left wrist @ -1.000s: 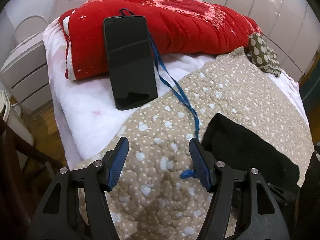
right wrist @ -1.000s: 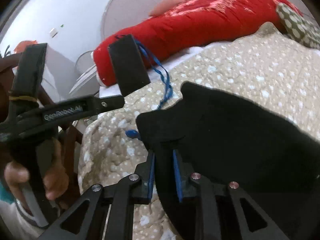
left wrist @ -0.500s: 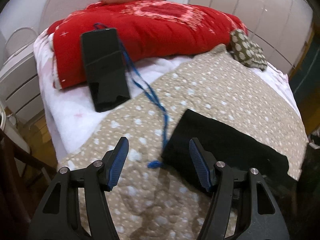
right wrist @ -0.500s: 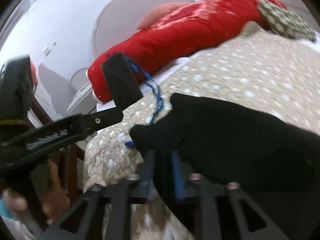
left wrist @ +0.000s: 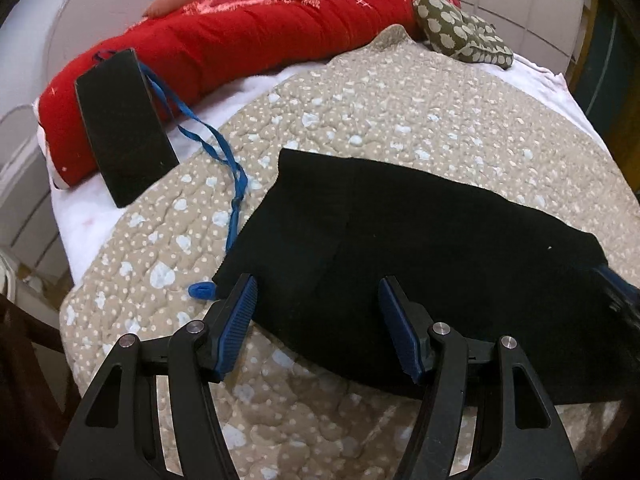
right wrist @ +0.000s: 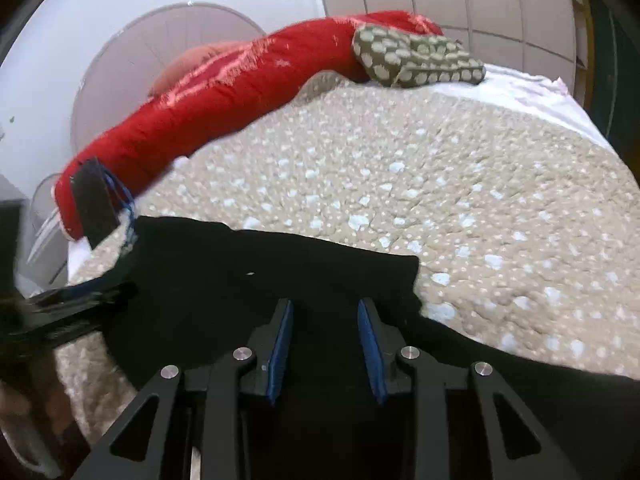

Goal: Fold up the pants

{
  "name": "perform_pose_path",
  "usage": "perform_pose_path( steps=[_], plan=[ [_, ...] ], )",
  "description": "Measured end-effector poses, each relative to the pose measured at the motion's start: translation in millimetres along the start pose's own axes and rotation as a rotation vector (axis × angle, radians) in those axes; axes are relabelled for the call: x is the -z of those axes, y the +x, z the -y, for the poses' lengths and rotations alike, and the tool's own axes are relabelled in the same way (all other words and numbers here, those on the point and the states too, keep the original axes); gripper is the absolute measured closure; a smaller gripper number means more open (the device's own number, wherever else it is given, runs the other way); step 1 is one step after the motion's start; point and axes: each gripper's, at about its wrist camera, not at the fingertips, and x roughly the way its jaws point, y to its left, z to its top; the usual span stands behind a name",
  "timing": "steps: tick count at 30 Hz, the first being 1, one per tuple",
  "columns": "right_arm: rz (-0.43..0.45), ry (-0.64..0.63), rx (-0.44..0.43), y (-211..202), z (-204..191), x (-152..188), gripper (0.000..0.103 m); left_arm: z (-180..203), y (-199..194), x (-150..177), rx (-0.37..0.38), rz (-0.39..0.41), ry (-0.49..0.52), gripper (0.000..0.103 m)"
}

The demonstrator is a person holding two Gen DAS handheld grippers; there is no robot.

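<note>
The black pants (left wrist: 420,240) lie folded in a flat strip across the beige dotted quilt (left wrist: 400,112). My left gripper (left wrist: 318,312) hangs open over their near left end, with the cloth below the wide gap and neither pad touching it. In the right wrist view the pants (right wrist: 260,264) fill the lower half. My right gripper (right wrist: 325,336) hovers over their middle, its jaws closing. Black cloth shows behind the gap, and I see no fold pinched between the blue pads. The left gripper (right wrist: 76,304) appears there as a blurred dark shape at the left edge.
A black phone (left wrist: 124,124) leans on a rolled red quilt (left wrist: 280,28), and its blue lanyard (left wrist: 228,184) trails to the pants' left corner. A green dotted pillow (left wrist: 460,32) lies at the back right. The bed's left edge drops beside dark wooden furniture (left wrist: 24,360).
Both grippers moved right along the bed. The right gripper let go of the pants' left edge and its jaws widened. The left gripper went from over the quilt to over the pants.
</note>
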Motion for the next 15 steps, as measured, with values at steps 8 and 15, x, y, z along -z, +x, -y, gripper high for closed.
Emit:
perform_pose_path(
  steps=[8,15],
  plan=[
    [0.022,-0.018,0.081,-54,18,46,0.071,19,-28,0,0.063,0.046,0.003,0.04],
    [0.0,0.054,0.265,-68,56,76,0.07,58,-34,6,0.108,0.036,0.065,0.04]
  ],
)
